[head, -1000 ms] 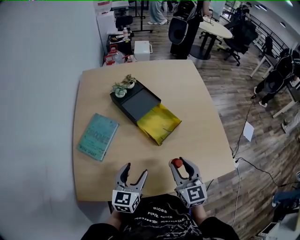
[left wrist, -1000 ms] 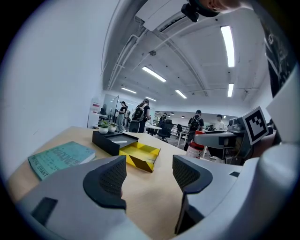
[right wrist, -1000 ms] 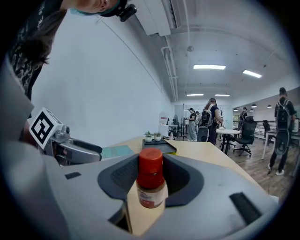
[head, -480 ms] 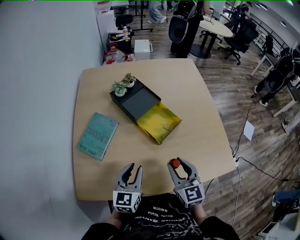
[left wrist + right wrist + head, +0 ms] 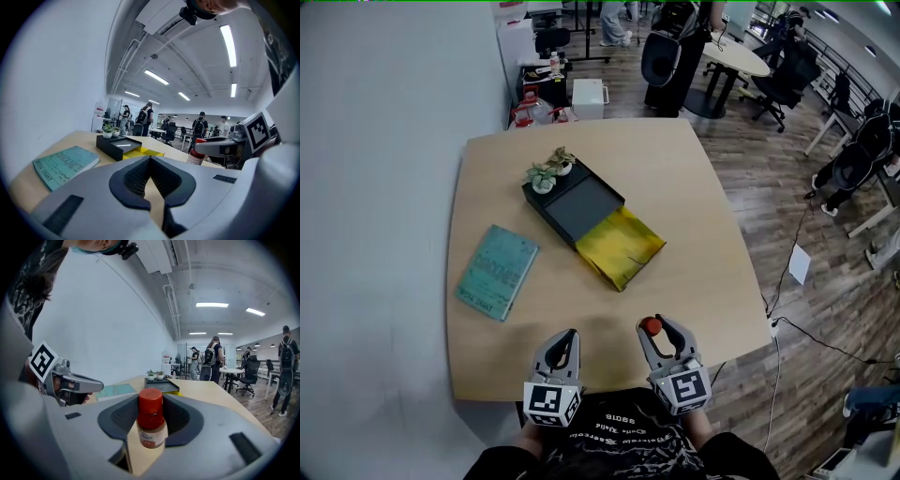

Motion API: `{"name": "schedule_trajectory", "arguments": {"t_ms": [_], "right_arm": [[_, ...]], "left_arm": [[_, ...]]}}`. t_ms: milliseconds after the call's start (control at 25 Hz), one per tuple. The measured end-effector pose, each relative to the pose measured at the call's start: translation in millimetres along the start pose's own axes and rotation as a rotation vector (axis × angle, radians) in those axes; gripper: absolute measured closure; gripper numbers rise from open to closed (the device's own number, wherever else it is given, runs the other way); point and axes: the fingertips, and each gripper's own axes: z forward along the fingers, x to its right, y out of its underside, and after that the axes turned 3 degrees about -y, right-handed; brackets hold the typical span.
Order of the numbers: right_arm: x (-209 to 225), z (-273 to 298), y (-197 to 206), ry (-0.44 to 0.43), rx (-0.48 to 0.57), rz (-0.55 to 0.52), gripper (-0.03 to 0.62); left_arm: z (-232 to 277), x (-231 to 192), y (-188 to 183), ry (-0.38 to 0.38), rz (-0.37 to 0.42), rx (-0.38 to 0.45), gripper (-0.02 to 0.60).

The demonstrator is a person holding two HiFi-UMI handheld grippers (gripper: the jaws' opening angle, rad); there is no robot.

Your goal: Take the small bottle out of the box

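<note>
The small bottle (image 5: 151,424), red-capped with a pale label, stands upright between the jaws of my right gripper (image 5: 662,332), which is shut on it near the table's front edge; its red cap (image 5: 652,326) shows in the head view. The box (image 5: 574,203), a black tray with a yellow sleeve (image 5: 621,246) pulled out, lies mid-table, far from both grippers. My left gripper (image 5: 564,344) is shut with nothing between its jaws, left of the right one. In the left gripper view the bottle (image 5: 196,155) sits in the other gripper at the right.
A teal book (image 5: 498,271) lies at the table's left. Small potted plants (image 5: 549,172) stand at the box's far corner. The wooden table (image 5: 694,178) ends just behind the grippers; office chairs, desks and people fill the room beyond.
My left gripper's jaws have closed from wide open to shut, empty. The right gripper has kept its hold on the bottle and barely moved.
</note>
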Motion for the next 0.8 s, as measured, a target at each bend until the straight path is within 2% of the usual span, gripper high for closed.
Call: {"name": "schedule_trajectory", "arguments": {"t_ms": [200,440,640,800], "right_arm": [[3,4,-1,-0.003,0.001,0.005,0.437],[6,9,-1,-0.007,-0.004,0.004,0.437],[6,13,-2,-0.016,-0.003,0.007,0.437],[6,14,-1,-0.02,-0.008,0.001,0.437]], "left_arm": [[3,4,-9,0.019,0.022,0.01,0.577],[6,5,2,0.031,0.037,-0.004,0.578],[6,-5,1,0.012,0.069,-0.005,0.578],[5,-10,-13,-0.001,0.089,0.012,0.578]]}}
